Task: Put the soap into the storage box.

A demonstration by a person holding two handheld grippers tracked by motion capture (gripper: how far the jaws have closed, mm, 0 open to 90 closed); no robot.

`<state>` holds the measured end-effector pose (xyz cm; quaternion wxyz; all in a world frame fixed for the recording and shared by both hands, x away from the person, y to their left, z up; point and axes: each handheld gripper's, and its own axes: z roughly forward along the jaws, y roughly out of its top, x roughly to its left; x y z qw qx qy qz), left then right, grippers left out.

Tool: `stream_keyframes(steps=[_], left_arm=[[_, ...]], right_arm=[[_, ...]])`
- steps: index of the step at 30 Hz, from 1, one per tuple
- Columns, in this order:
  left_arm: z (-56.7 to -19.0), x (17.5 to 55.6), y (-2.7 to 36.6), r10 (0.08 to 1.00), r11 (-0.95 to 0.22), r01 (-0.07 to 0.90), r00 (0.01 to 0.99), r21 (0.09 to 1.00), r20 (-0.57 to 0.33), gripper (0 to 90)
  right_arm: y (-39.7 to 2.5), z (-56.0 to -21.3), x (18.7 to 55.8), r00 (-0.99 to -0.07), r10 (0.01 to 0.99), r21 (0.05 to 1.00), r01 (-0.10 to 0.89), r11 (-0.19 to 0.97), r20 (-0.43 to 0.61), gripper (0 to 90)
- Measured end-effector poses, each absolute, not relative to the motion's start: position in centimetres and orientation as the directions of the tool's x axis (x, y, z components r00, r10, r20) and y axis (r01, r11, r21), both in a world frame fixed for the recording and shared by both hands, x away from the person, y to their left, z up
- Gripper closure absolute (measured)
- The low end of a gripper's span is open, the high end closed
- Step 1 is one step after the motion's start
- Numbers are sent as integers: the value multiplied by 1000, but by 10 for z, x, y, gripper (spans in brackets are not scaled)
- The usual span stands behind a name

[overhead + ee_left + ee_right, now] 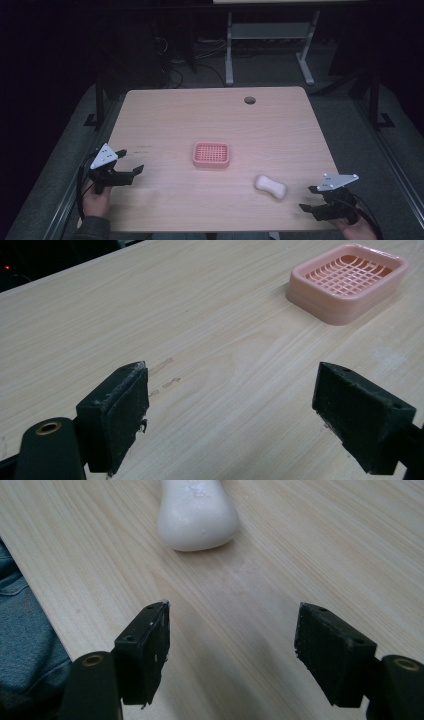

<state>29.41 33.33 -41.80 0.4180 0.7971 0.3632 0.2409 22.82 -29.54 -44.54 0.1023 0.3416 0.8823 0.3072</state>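
Near the centre of the high view, a pink soap dish [211, 154] is sitting empty on the wooden table [170, 115], and a white soap bar [270, 186] is lying lower right of it, well apart. I am holding the left gripper [131, 162] at the lower left with its jaws spread wide and nothing between them, aimed toward the dish. I am holding the right gripper [310, 198] at the lower right, jaws likewise spread and empty, facing the soap just ahead, probably to pick it up. A cable hole [249, 100] is showing at the upper centre; nothing is obstructing either approach.
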Motion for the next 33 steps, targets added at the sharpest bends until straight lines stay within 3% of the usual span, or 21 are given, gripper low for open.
stream_keyframes(steps=[33], left_arm=[[-418,294,334,780,-382,373,620,846,79,145]], right_arm=[[-251,-420,261,-814,580,571,476,669,-1,296]])
